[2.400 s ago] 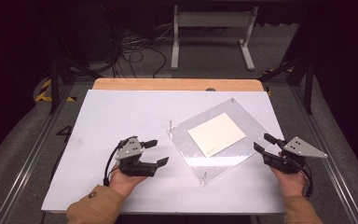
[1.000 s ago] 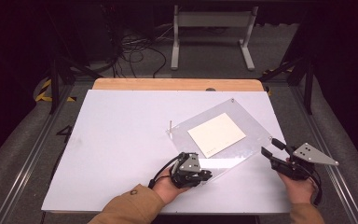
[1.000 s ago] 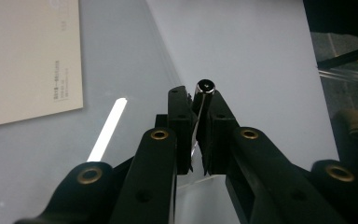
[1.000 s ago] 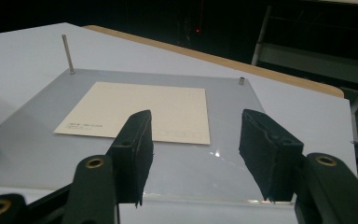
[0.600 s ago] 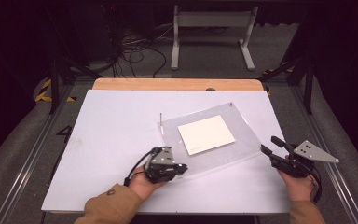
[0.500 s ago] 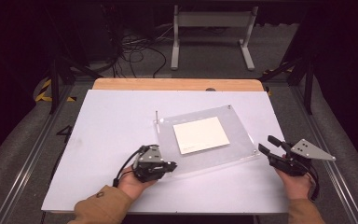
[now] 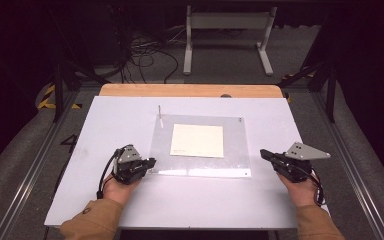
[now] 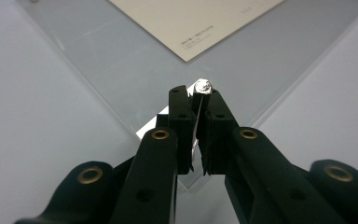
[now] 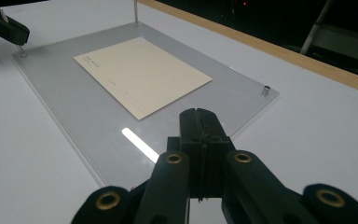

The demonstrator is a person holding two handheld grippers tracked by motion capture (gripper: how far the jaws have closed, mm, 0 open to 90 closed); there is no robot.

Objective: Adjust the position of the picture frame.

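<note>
At the near-left corner of the clear acrylic frame (image 7: 200, 146), the left tool (image 7: 149, 163) is pinching the small metal standoff screw (image 8: 201, 87), jaws pressed tight on it. The frame lies flat and square on the white worktop (image 7: 105, 120), a cream card (image 7: 197, 140) sandwiched inside it. Over by the frame's right edge the right tool (image 7: 265, 153) has just been closing and now sits pressed together on nothing, just clear of the acrylic. Best play from here, I'd say: keep that pinch centred on the screw and pull level, so the sheet slides rather than tips.
</note>
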